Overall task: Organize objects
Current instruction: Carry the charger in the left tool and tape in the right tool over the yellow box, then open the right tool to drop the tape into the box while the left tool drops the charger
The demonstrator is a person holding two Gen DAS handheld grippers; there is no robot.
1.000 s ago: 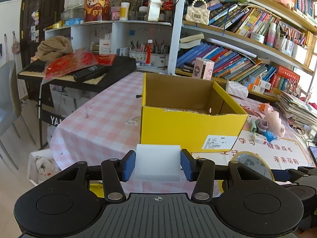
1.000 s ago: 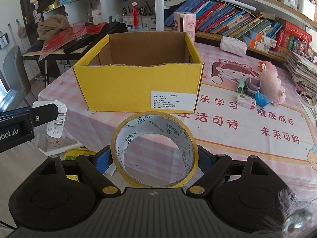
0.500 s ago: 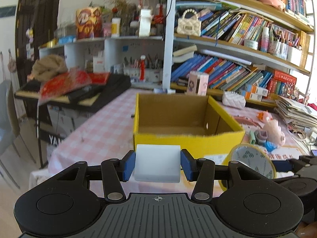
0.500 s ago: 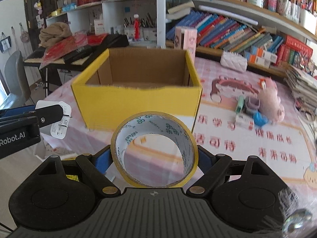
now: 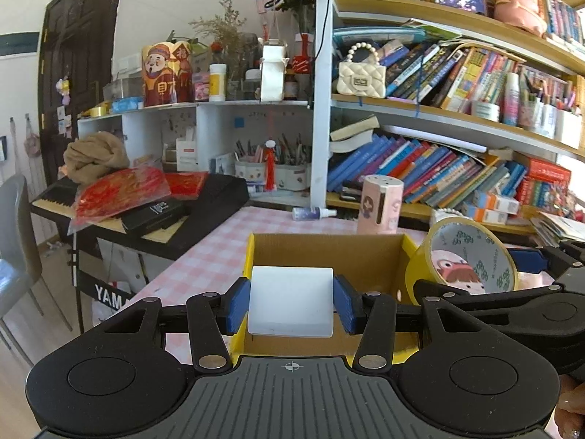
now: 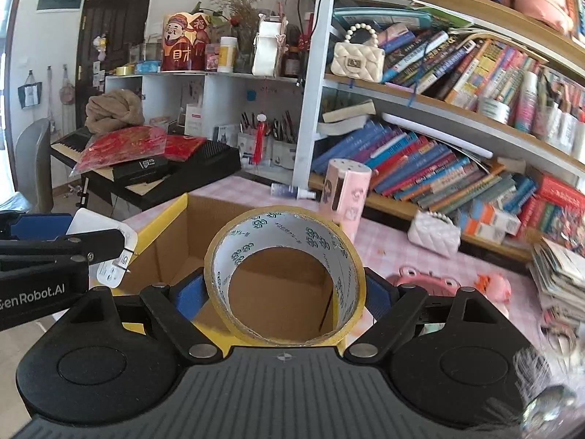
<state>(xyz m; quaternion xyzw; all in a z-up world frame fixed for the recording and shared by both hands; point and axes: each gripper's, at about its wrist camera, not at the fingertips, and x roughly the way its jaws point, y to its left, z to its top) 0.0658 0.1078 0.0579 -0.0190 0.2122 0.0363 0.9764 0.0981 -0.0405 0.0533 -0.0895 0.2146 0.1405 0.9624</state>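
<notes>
My left gripper (image 5: 291, 301) is shut on a white charger block (image 5: 290, 300), held just over the near edge of the yellow cardboard box (image 5: 331, 252). The same white charger block (image 6: 109, 247) shows from the side in the right wrist view, with its printed label facing me. My right gripper (image 6: 284, 291) is shut on a roll of yellow tape (image 6: 284, 278), upright with its hole facing me, above the open box (image 6: 172, 234). In the left wrist view the tape roll (image 5: 470, 256) hangs at the box's right side. The box's inside looks bare brown cardboard.
The box stands on a pink checked tablecloth (image 5: 215, 252). Behind it are a pink cylinder container (image 6: 345, 190) and a small spray bottle (image 6: 290, 191). Pink toys (image 6: 420, 278) and a white quilted pouch (image 6: 433, 232) lie at right. Bookshelves fill the back; a keyboard (image 5: 153, 216) and chair (image 5: 18, 241) stand left.
Both grippers have risen and moved forward toward the box, from in front of its yellow wall to above its near rim. Each still holds its object.
</notes>
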